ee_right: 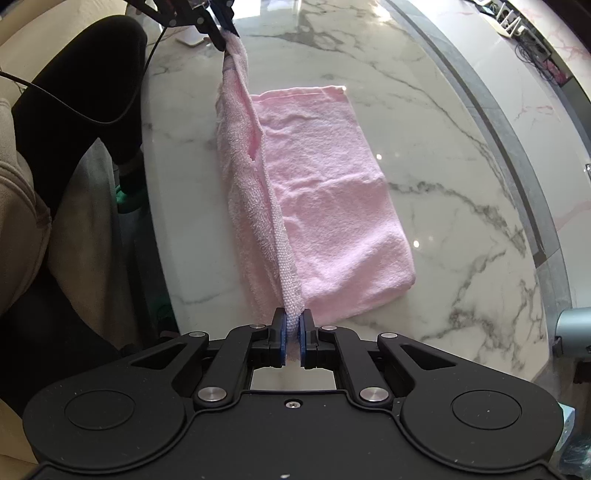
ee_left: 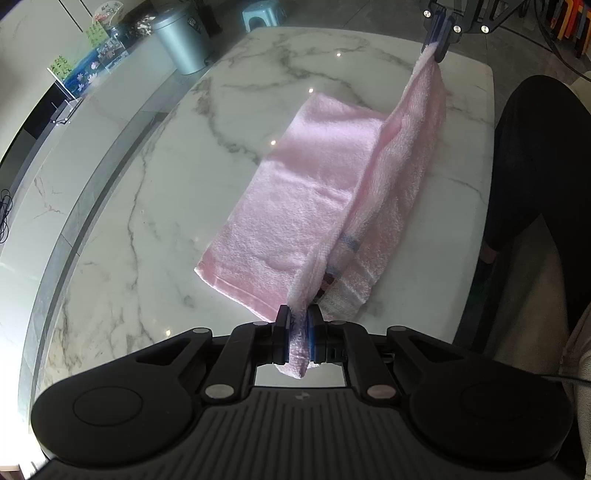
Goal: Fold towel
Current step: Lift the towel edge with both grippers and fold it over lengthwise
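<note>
A pink towel (ee_left: 306, 192) lies on the white marble table (ee_left: 155, 192), its long edge lifted into a ridge between my two grippers. My left gripper (ee_left: 298, 332) is shut on one corner of the towel near the table's near edge. My right gripper (ee_left: 441, 44) shows far across the table in the left wrist view, shut on the other corner. In the right wrist view my right gripper (ee_right: 292, 332) pinches the towel (ee_right: 325, 192), and my left gripper (ee_right: 221, 35) holds the far end. The rest of the towel lies flat on the table (ee_right: 461, 166).
A grey metal bin (ee_left: 181, 37) and a small stool (ee_left: 260, 16) stand beyond the table's far end. A counter with colourful boxes (ee_left: 88, 70) runs along the left. A person's dark leg (ee_left: 535, 155) is close by the table's right side.
</note>
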A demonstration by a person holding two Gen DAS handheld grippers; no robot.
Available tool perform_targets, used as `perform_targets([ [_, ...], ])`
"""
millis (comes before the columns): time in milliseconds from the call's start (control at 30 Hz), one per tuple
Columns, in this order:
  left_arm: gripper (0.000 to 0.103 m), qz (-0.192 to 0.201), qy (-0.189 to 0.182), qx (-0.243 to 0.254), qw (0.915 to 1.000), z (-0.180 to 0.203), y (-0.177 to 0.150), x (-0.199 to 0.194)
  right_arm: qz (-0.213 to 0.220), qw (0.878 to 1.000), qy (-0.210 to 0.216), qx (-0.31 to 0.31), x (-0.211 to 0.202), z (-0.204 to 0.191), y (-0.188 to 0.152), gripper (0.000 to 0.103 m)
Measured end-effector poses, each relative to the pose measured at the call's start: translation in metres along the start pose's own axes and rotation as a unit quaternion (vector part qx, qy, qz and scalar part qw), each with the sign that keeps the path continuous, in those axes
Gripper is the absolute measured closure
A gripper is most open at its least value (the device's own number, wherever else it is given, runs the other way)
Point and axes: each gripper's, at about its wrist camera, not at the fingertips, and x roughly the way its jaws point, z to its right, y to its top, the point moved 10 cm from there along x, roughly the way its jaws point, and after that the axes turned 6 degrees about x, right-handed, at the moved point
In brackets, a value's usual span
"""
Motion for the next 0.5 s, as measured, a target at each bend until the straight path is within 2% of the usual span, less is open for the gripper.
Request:
perform_targets([
  [267, 0.095, -0.003, -0.013, -0.016, 0.9998, -0.044, 0.013, 0.025, -0.015, 1.0, 0.014, 0.003, 0.028, 0.047, 0.018, 0.098],
  [500, 0.095, -0.006, -0.033, -0.03, 0.999, -0.075, 0.022, 0.065, -0.024, 0.999, 0.037, 0.028, 0.062, 0.084, 0.021, 0.098],
])
